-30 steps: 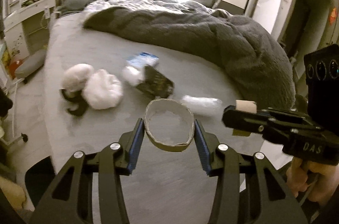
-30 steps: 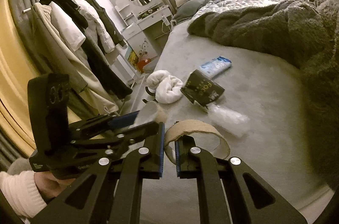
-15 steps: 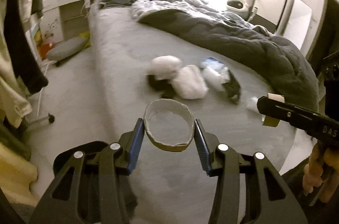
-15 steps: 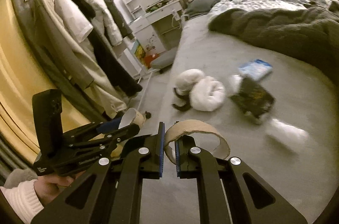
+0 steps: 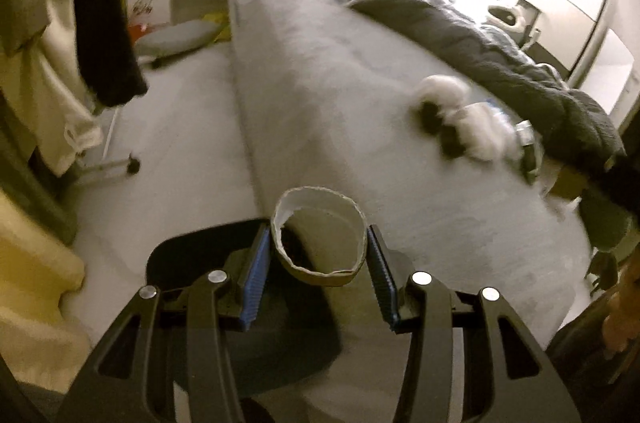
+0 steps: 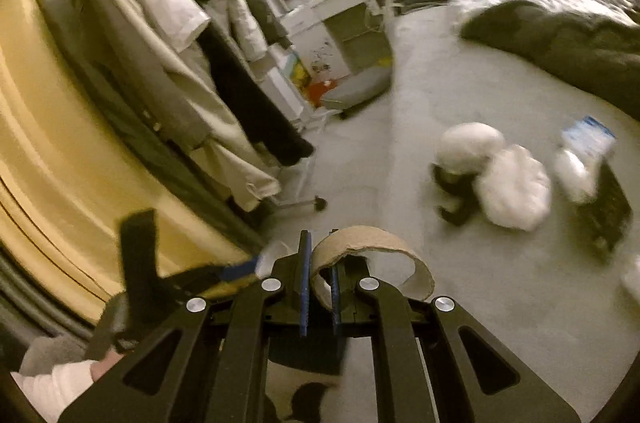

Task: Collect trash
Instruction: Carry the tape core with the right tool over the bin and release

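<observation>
My left gripper (image 5: pixel 318 247) is shut on a cardboard tape-roll core (image 5: pixel 320 271), held over a dark bin (image 5: pixel 256 323) beside the bed's corner. My right gripper (image 6: pixel 319 279) is shut on the wall of a second cardboard ring (image 6: pixel 380 247), above the bed edge. On the grey bed (image 6: pixel 460 103) lie a black packet (image 6: pixel 608 211), a blue-white wrapper (image 6: pixel 588 133) and crumpled clear plastic (image 6: pixel 574 171). The left gripper shows blurred in the right wrist view (image 6: pixel 240 269).
White rolled socks or cloths (image 6: pixel 508 187) with dark ones lie on the bed near the trash. A dark duvet (image 5: pixel 500 51) covers the far side. A clothes rack (image 6: pixel 180 63) on wheels stands by the floor strip; a white dresser (image 6: pixel 340 7) stands behind.
Both grippers have swung left and down, away from the trash on the bed. The left gripper with its ring is now over the dark bin. Both rings stay held.
</observation>
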